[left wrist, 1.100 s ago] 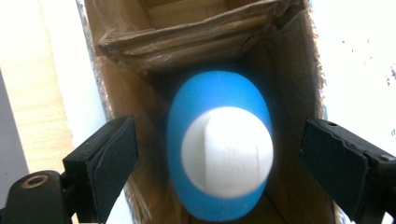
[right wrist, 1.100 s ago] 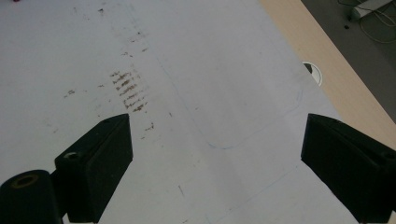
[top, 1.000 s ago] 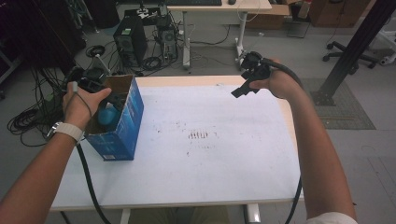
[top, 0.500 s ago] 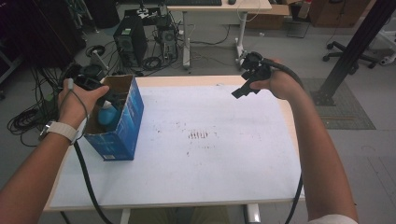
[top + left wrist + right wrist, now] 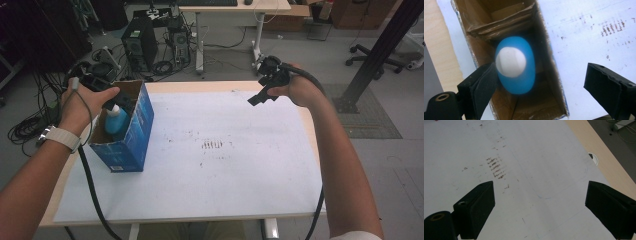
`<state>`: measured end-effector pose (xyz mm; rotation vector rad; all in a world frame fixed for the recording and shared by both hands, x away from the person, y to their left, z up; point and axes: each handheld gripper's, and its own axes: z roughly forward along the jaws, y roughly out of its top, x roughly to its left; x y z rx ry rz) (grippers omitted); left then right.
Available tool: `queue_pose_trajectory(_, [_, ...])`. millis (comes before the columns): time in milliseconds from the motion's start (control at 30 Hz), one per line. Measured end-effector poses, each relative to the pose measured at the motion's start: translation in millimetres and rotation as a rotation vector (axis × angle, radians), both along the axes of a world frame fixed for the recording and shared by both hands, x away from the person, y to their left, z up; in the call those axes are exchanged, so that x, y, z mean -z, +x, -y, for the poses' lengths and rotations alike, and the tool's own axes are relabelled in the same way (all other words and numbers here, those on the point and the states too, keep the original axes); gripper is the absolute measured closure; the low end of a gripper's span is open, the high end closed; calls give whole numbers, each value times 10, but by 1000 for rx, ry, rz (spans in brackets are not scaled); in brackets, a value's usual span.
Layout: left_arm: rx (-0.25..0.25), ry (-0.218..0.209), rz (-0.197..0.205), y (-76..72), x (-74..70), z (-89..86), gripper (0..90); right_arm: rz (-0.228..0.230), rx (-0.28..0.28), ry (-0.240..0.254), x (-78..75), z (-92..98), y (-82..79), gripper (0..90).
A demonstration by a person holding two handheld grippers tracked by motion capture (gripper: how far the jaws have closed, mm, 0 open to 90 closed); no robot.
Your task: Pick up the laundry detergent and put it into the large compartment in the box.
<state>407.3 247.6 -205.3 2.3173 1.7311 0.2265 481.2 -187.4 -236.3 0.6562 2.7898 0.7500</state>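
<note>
white table cover with brown smudges mid-frame, cables and computer towers on the floor beyond. at left of the high view, open blue box with a blue bottle standing inside. left gripper above the box, jaws wide apart, gripping nothing. right gripper at upper right, spread wide, empty.

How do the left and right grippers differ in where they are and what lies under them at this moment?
The left gripper hovers over the open blue box, with the blue bottle standing inside by one jaw; the right gripper hangs over the bare white sheet. The left is at the table's left edge; the right is near the far right. Both have jaws spread wide and grip nothing.
</note>
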Motion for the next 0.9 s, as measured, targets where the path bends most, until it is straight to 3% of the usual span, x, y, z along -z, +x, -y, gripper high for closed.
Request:
queue_pose_trajectory(533, [50,7,0,-65,-198,137,118,-2,-2,0,-13,5,-25,90])
queue_pose_trajectory(900, [123,9,6,-107,-262,329,118,-1,-3,1,-17,0,-31,90])
